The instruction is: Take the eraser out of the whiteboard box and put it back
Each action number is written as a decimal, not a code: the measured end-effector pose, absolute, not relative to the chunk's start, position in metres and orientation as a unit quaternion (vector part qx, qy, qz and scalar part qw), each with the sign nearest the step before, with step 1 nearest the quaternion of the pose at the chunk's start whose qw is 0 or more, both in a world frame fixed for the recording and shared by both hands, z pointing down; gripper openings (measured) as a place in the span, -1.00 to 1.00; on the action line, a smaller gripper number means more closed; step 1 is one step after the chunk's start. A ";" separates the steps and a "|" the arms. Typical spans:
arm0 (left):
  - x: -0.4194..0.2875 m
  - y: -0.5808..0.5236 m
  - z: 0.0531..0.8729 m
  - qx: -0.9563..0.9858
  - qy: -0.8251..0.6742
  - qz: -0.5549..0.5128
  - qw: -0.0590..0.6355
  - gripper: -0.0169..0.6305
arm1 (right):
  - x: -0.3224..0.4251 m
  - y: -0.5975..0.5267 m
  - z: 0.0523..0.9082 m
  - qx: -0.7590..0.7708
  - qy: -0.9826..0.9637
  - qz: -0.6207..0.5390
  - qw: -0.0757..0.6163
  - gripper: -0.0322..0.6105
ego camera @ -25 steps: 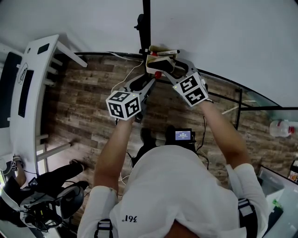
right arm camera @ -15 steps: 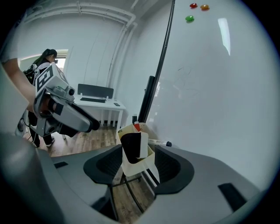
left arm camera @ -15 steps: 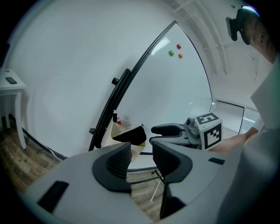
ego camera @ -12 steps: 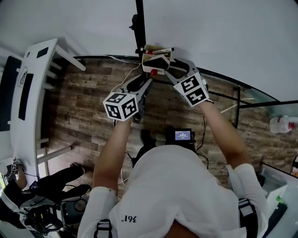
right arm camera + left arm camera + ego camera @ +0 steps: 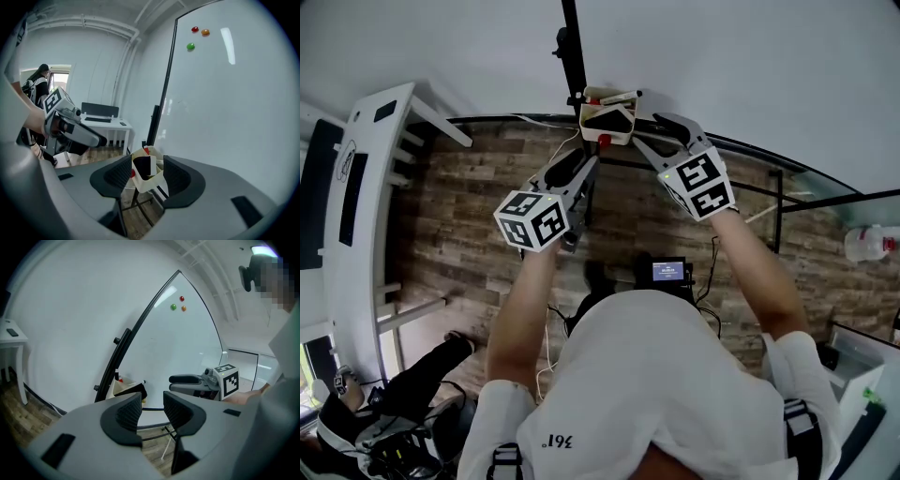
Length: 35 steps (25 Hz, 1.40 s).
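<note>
Right claw (image 5: 147,172): jaws apart, empty, aimed at whiteboard box (image 5: 149,183) just ahead. Eraser (image 5: 142,166) sits inside box, long axis seemingly up-down. Left claw (image 5: 152,411): jaws apart, empty, box to its left. Right claw judged nearer.

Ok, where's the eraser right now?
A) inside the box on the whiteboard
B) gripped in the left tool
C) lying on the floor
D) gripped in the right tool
A: the black eraser sits inside the cream box, while the right tool and left tool both have jaws apart, gripping nothing.
</note>
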State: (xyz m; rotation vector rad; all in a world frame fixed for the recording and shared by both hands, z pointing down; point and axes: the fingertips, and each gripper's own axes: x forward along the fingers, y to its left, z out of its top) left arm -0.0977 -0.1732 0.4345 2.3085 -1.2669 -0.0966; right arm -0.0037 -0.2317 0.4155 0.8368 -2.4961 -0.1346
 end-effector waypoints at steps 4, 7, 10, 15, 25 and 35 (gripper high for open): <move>-0.094 -0.161 0.420 0.855 -0.459 -0.047 0.237 -0.48 | -0.002 -0.218 0.394 0.304 -0.926 -0.049 0.220 -0.25; -0.091 -0.153 0.410 0.857 -0.457 -0.052 0.234 -0.49 | 0.000 -0.209 0.380 0.304 -0.930 -0.049 0.202 -0.30; -0.090 -0.145 0.400 0.856 -0.458 -0.054 0.234 -0.49 | 0.004 -0.199 0.367 0.309 -0.931 -0.045 0.189 -0.36; -0.084 -0.130 0.379 0.862 -0.453 -0.063 0.217 -0.49 | 0.014 -0.186 0.350 0.321 -0.933 -0.030 0.163 -0.46; -0.083 -0.102 0.367 0.858 -0.456 -0.090 0.219 -0.49 | 0.038 -0.164 0.339 0.344 -0.931 0.009 0.124 -0.61; -0.075 -0.083 0.376 0.855 -0.455 -0.087 0.234 -0.51 | 0.056 -0.141 0.334 0.350 -0.931 0.040 0.093 -0.68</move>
